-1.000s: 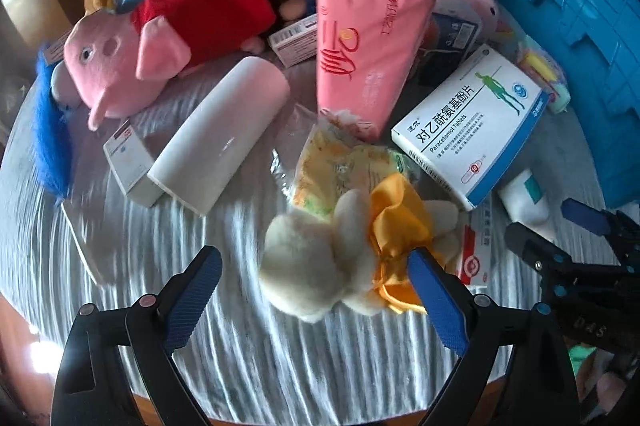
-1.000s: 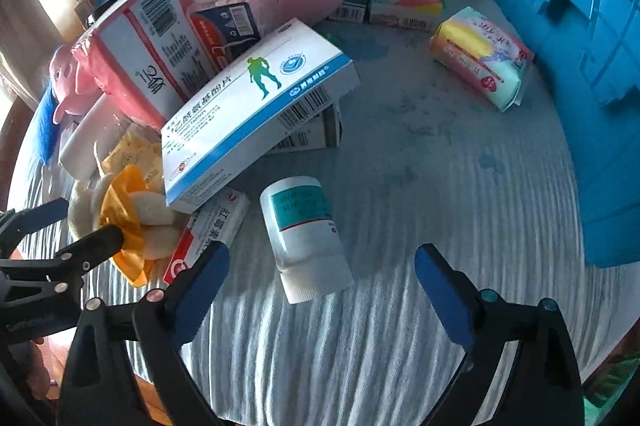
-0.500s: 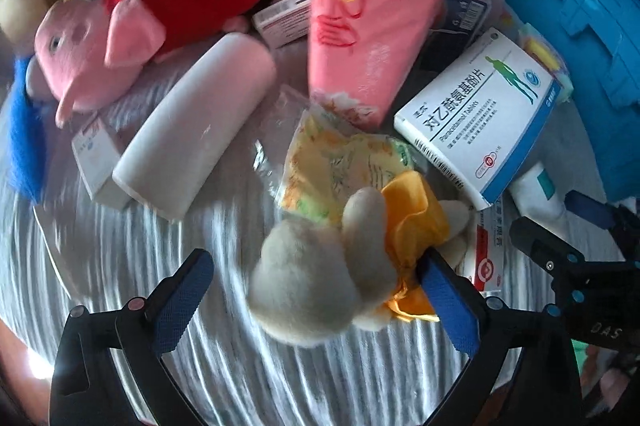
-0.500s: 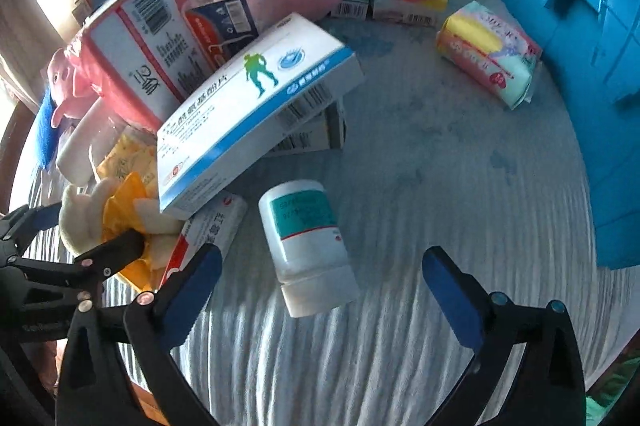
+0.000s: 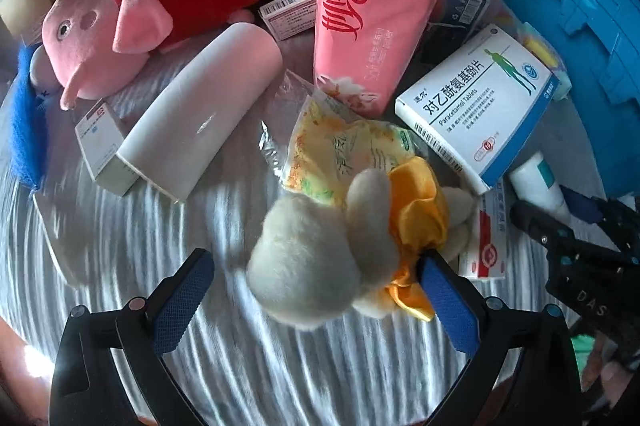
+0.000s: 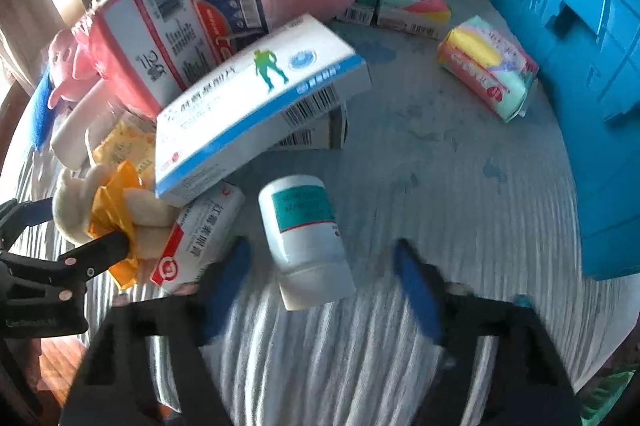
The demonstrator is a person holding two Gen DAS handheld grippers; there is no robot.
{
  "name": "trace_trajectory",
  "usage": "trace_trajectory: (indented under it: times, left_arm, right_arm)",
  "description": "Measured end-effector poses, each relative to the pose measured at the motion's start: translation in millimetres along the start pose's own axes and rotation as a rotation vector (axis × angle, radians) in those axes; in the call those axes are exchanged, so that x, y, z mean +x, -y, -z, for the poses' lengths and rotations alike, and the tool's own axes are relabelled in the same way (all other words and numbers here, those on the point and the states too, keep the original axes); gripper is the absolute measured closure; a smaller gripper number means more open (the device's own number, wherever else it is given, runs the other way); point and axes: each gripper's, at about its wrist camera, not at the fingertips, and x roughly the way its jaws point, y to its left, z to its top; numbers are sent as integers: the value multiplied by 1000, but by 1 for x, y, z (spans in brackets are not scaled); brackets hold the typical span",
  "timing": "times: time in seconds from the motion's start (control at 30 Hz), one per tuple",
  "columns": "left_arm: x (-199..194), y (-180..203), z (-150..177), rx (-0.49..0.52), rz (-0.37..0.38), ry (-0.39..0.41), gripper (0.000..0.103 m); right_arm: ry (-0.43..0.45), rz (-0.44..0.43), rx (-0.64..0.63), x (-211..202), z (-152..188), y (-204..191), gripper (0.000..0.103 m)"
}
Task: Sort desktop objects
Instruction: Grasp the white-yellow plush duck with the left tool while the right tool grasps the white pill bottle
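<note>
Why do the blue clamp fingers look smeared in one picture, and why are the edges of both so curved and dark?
Right wrist view: the right gripper has just been closing around the white bottle, so its fingers are motion-blurred. Left wrist view: the left gripper looks crisp, only the plush toy is slightly soft. Both views: a fisheye lens bends straight lines and blackens corners; sunlight stripes the tablecloth.

Left gripper (image 5: 314, 292) angled steeply down, fingers (image 5: 182, 302) spread wide — right gripper (image 6: 322, 284) likewise angled, fingers just closing, blurred.
</note>
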Motion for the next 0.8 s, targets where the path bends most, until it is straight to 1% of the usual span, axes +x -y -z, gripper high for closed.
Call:
trace_trajectory:
  times: [0.03,0.07,0.1,0.13,0.17,0.2,0.27,0.3,0.33,0.37,0.4,0.43,0.47,0.5,0.53,0.57,0.6,0.73,0.8]
  left_arm:
    - [0,1,-2,2,5,5,2]
    - [-1,2,-4,5,10,9,11]
    - [-2,4,-5,13,17,13,18]
    - [-4,6,-7,21,24,17,30]
    - [-6,9,-8,28,31,21,34]
    - [-7,11,-10,36,38,25,34]
    - [-6,9,-12,29,33,32,26]
    - [-4,7,-13,20,25,36,15]
    - [-3,5,-14,13,25,39,12]
    - [-3,4,-15,16,39,39,16]
    - [-5,5,-17,29,53,39,22]
    - [-8,7,-18,42,63,39,45]
    - [-11,11,-18,54,64,39,51]
    - [-15,15,-19,66,65,39,52]
    - [-17,17,-19,76,63,39,55]
    - [-19,18,-21,75,59,38,56]
    - [-20,18,-22,67,57,37,56]
    - [-34,20,12,41,35,68,57]
    - [-44,21,18,37,26,88,57]
  right_arm:
    - [-4,2,-1,0,1,0,44]
    - [-6,3,-3,-1,1,-1,44]
    - [-5,2,-2,-2,0,-1,44]
    - [-4,1,-2,-3,0,-2,44]
    - [-3,5,-6,-4,0,-3,44]
    - [-2,8,-8,-3,1,-5,44]
    - [2,12,-7,1,0,-4,44]
    - [6,12,-3,4,0,-1,44]
    - [9,13,-1,7,0,1,44]
    - [13,14,-2,8,1,0,44]
    - [17,15,-4,8,3,-1,44]
    - [21,17,-6,9,4,-3,44]
    - [23,19,-11,9,5,-6,46]
    - [26,21,-14,8,7,-8,58]
    - [30,18,-10,7,8,-9,64]
    - [30,15,-3,6,10,-8,68]
    - [30,12,3,5,11,-8,68]
    - [45,9,10,-4,13,-7,68]
    - [56,7,12,-5,8,1,68]
